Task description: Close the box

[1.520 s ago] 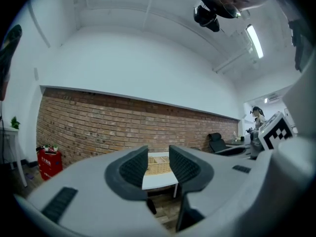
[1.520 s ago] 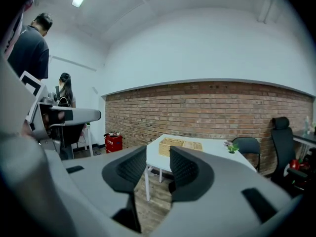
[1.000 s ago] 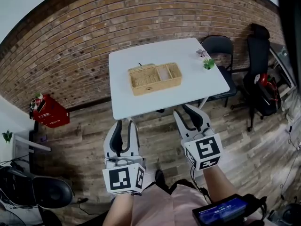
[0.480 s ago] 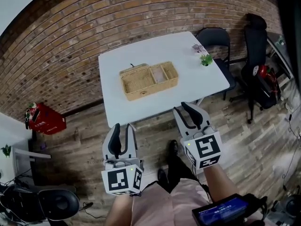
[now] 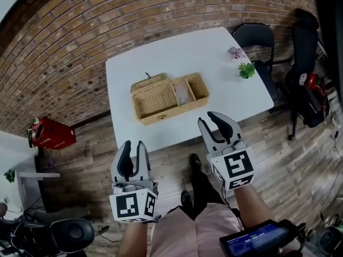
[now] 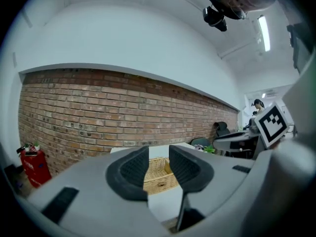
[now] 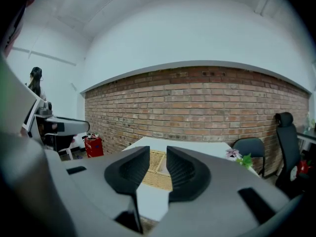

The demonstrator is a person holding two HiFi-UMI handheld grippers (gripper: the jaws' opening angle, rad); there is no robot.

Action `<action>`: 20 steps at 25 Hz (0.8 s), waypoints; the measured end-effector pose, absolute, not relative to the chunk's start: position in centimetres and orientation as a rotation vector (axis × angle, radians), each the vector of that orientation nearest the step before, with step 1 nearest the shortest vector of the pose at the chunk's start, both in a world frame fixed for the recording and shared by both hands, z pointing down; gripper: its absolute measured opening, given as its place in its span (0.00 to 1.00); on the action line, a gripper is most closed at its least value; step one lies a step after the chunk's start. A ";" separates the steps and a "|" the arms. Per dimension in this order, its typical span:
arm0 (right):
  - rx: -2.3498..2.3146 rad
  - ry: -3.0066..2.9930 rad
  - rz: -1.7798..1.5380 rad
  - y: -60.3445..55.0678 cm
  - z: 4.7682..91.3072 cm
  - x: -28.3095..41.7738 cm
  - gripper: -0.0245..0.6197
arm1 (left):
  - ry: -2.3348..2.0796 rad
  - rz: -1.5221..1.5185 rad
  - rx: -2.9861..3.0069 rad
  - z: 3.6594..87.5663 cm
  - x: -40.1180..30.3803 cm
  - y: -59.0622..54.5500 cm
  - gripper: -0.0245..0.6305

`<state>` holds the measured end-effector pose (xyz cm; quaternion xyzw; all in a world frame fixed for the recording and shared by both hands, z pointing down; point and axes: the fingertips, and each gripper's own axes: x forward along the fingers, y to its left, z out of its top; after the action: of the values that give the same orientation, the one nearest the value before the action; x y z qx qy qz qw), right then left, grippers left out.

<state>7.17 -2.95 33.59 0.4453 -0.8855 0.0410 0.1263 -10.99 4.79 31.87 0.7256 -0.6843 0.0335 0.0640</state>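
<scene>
A woven wicker box (image 5: 169, 97) sits in the middle of the white table (image 5: 161, 52), its top open so the inner compartments show. Both grippers hover over the floor, short of the table's near edge. My left gripper (image 5: 133, 148) is open with nothing between its fingers, and in the left gripper view it (image 6: 159, 154) frames the box (image 6: 159, 174) in the gap. My right gripper (image 5: 210, 119) is also open and empty. In the right gripper view it (image 7: 158, 154) points toward the box (image 7: 159, 169) on the table (image 7: 197, 146).
A small green plant (image 5: 246, 70) and a pink flower (image 5: 234, 51) stand at the table's right corner. Black chairs (image 5: 257, 36) sit to the right. A red crate (image 5: 47, 134) rests on the wooden floor by the brick wall at the left.
The table and box have come nearer and lower in the head view. Both grippers now sit closer to the table's near edge, still empty.
</scene>
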 end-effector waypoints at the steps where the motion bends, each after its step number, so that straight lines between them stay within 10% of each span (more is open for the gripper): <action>1: 1.285 -2.576 0.137 -4.0 34.1 7.2 0.20 | -2.066 0.112 2.174 32.2 -11.2 3.9 0.24; 20: 1.099 -2.683 0.148 -19.5 32.8 3.6 0.20 | -2.170 0.161 2.063 30.5 -13.2 -8.7 0.24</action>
<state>3.55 -19.54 32.83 0.3759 -0.9176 0.0508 0.1189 -13.15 -8.75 30.50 0.6862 -0.7219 0.0534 0.0716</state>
